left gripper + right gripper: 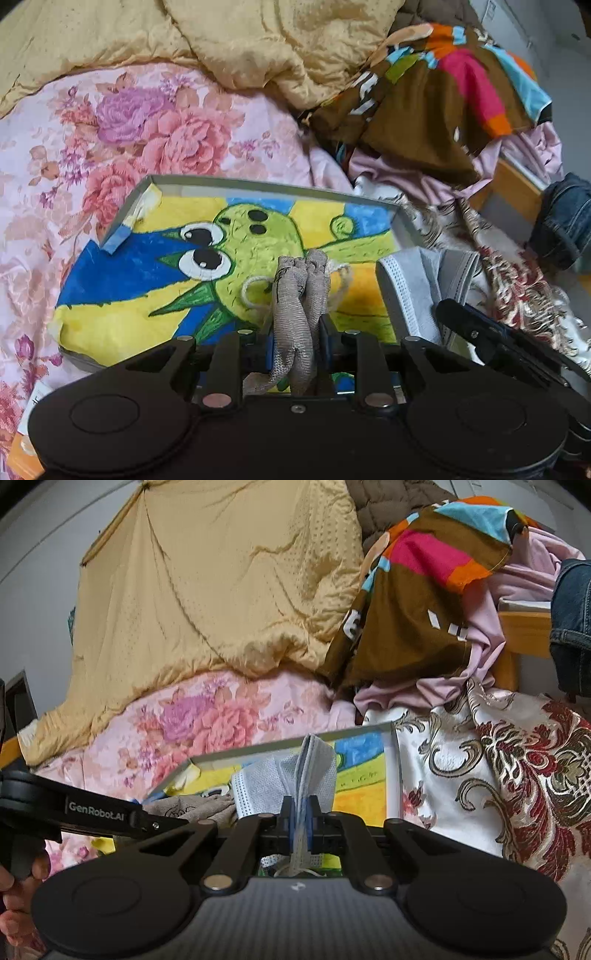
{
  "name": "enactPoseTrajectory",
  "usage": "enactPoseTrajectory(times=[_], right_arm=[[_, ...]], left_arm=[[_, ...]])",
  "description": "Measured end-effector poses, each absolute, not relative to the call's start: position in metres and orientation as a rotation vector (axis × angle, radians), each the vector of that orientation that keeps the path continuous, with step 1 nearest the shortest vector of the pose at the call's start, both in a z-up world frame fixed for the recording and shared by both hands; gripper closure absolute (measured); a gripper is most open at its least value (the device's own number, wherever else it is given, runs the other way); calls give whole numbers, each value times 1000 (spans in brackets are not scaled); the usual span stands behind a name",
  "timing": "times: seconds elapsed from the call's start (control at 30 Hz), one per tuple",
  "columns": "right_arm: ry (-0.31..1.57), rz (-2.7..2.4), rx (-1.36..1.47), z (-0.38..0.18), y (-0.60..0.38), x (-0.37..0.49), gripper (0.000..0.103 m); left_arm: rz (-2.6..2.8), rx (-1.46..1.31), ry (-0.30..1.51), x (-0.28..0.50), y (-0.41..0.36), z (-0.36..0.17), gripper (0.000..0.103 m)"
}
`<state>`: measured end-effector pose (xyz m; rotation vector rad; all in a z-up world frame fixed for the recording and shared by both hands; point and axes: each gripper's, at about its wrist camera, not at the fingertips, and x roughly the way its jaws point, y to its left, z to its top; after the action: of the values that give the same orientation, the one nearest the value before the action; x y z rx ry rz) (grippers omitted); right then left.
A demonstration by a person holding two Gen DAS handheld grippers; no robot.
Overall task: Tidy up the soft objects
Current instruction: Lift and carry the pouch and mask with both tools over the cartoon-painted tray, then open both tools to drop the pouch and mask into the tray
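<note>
My left gripper is shut on a small beige drawstring pouch, held over a shallow grey tray lined with a painted green cartoon picture. My right gripper is shut on a pale grey face mask, held over the tray's right part. The mask also shows in the left wrist view, just right of the pouch. The pouch shows in the right wrist view, left of the mask, with the left gripper's body beside it.
The tray lies on a pink floral bedspread. A yellow quilt is heaped behind it. A brown multicoloured cloth, pink fabric and a red-gold brocade cloth lie to the right. Jeans hang over a wooden frame.
</note>
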<state>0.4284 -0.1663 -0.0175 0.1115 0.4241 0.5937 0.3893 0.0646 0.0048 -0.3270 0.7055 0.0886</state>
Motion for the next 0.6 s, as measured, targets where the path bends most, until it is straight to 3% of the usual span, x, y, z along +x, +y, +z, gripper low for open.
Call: enactPoseTrajectory(times=[0.2,0.33,0.43,0.6], right_arm=[[467,588,96,-24,-161,433,85],[482,585,79,-26,-160,433,84],[481,575,57,-24,-158,431,72],[455,556,37,-14,-161,426,42]], left_arm=[[106,-351,732,395,62,-7,65],[116,-365,739,392,60,-8,57],[132,-374,724,386,59,-6,44],[162,-399,673,375,61,2,27]])
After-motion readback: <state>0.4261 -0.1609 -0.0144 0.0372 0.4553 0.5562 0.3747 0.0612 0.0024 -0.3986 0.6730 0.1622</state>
